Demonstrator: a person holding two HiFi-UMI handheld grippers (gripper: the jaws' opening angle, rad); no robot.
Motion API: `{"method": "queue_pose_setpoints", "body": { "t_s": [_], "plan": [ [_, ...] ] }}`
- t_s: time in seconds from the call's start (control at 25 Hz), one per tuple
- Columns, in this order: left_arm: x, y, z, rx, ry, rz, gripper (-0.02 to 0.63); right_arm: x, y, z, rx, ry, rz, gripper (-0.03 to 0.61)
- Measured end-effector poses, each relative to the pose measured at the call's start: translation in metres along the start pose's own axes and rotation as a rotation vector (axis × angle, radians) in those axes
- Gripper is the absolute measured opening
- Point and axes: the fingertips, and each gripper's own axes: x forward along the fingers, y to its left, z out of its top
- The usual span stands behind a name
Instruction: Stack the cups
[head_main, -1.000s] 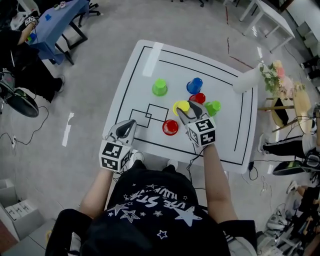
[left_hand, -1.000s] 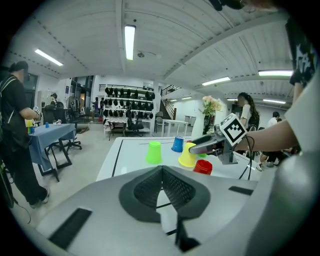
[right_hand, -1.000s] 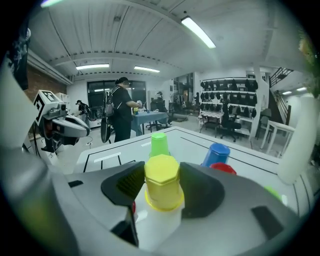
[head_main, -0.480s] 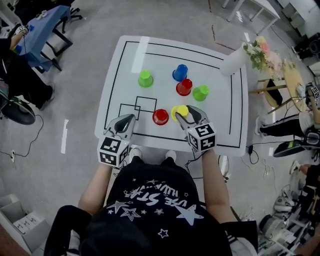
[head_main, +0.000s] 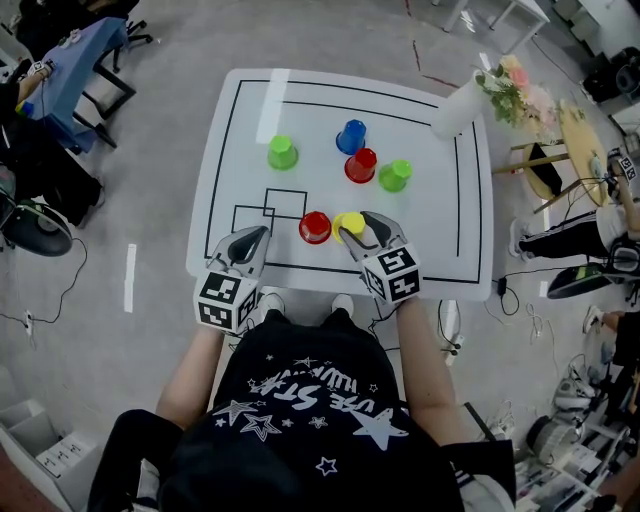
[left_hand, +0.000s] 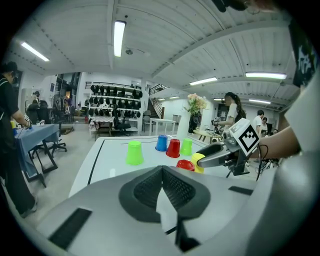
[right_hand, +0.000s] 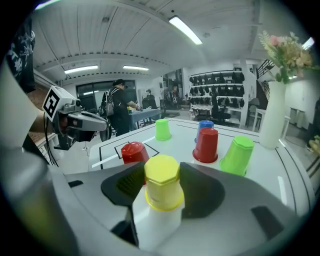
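- Gripping a yellow cup (right_hand: 162, 184), the right gripper (head_main: 356, 226) has its jaws closed against the cup's sides; the cup is upside down, near the front edge of the white table (head_main: 440, 250).
- Whether the cup rests on the table or is lifted off it is unclear.
- Near red cup (head_main: 315, 227) stands just to the yellow cup's left in the head view, also upside down.
- Left gripper (head_main: 260, 236): jaws together, nothing between them, over the front-left of the table, well apart from the cups.
- Further back: left green cup (head_main: 283, 152) stands alone; blue cup (head_main: 351, 136), far red cup (head_main: 361, 165) and right green cup (head_main: 395, 175) cluster close, all upside down.
- White vase (head_main: 455, 108) with flowers stands at the far right corner.
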Motion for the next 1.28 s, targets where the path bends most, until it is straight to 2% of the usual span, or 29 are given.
{"method": "queue_pose_setpoints", "body": {
  "t_s": [0.2, 0.4, 0.6, 0.8, 1.0, 1.28],
  "plan": [
    [0.0, 0.001, -0.001, 0.0, 0.004, -0.004, 0.011, 0.0, 0.003, -0.001, -0.012, 0.006, -0.011, 0.229],
    [0.004, 0.0, 0.0, -0.001, 0.004, -0.008, 0.011, 0.001, 0.003, -0.001, 0.02, -0.004, -0.005, 0.234],
    [0.008, -0.002, 0.001, 0.001, 0.003, -0.013, 0.011, 0.0, 0.004, -0.003, 0.06, 0.003, 0.018, 0.29],
    [0.011, -0.003, 0.003, -0.001, -0.002, -0.01, 0.011, -0.013, -0.002, 0.007, 0.09, -0.047, 0.022, 0.304],
    [0.013, 0.0, 0.008, 0.002, -0.013, 0.006, 0.011, -0.026, -0.017, 0.026, 0.072, -0.093, 0.021, 0.301],
    [0.016, 0.004, 0.015, -0.004, -0.025, 0.039, 0.011, -0.017, -0.056, 0.046, 0.046, -0.135, -0.07, 0.29]
  ]
}}
